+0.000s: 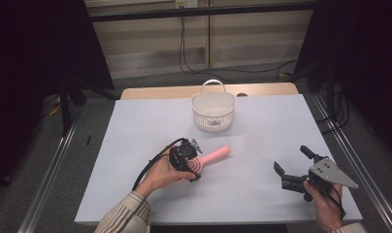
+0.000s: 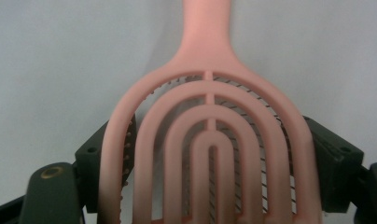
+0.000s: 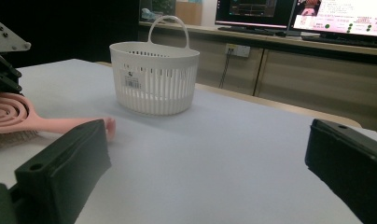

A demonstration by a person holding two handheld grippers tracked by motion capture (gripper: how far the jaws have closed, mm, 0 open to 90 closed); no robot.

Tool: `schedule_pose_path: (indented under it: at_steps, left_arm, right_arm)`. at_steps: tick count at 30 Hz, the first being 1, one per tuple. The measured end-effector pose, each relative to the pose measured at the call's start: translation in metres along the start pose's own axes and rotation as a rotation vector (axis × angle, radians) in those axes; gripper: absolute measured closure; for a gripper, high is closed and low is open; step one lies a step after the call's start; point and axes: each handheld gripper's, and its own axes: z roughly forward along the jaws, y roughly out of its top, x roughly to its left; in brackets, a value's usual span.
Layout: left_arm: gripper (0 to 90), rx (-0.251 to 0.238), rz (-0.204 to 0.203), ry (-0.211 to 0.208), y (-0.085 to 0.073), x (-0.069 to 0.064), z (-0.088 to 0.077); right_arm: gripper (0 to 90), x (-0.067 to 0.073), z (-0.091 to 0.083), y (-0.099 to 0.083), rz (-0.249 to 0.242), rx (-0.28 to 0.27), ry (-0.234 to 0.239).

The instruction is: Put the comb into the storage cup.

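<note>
While the high view is taken first, a pink hairbrush (image 1: 209, 159) is seen lying flat on the matte pale-grey table (image 1: 136, 126), near centre. Its smooth rounded handle points to about 2 o'clock, and its vented oval head is covered by the left gripper (image 1: 194, 165). A white slotted plastic basket (image 1: 213, 112) with a loop handle stands at 12 o'clock of the brush, well apart. The right gripper (image 1: 292, 164) is held at 4 o'clock of the table, jaws spread wide with nothing between them; a grey three-cornered plate is carried on top.

In the left gripper view, the hairbrush (image 2: 210, 140) head is framed by the two black jaws, one at each flank. Nested arch-shaped ribs of smooth pink plastic are seen, with thin dark bristles under the slots. The jaws sit right against the head's outer rim, closed onto it. The handle runs off at 12 o'clock.

In the right gripper view, blocky matte-black jaws are seen standing far apart over bare table. The basket (image 3: 154, 79) is placed at 11 o'clock, ribbed wall, small label on it. The hairbrush (image 3: 46, 123) lies at 9 o'clock, bristles down.
</note>
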Motion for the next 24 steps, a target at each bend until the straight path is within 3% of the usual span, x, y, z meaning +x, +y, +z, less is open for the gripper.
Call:
schedule_pose_path:
  at_steps: [6, 7, 14, 22, 24]
  left_arm:
    - [20.9, -0.051, -0.021, 0.000, 0.000, 0.001, -0.010]
    - [20.9, -0.034, 0.001, -0.001, 0.000, 0.003, -0.012]
    - [20.9, -0.077, -0.027, 0.001, -0.001, 0.006, -0.017]
    - [20.9, -0.095, -0.046, -0.005, -0.004, 0.010, -0.020]
    - [20.9, -0.119, -0.074, -0.014, -0.004, 0.009, -0.021]
  right_arm:
    - [0.0, 0.000, 0.000, 0.000, -0.002, 0.000, 0.000]
    - [0.0, 0.000, 0.000, 0.000, 0.001, 0.001, 0.000]
    - [0.0, 0.000, 0.000, 0.000, 0.000, 0.000, 0.000]
    - [0.0, 0.000, 0.000, 0.000, -0.002, 0.000, 0.001]
    - [0.0, 0.000, 0.000, 0.000, -0.001, 0.000, 0.001]
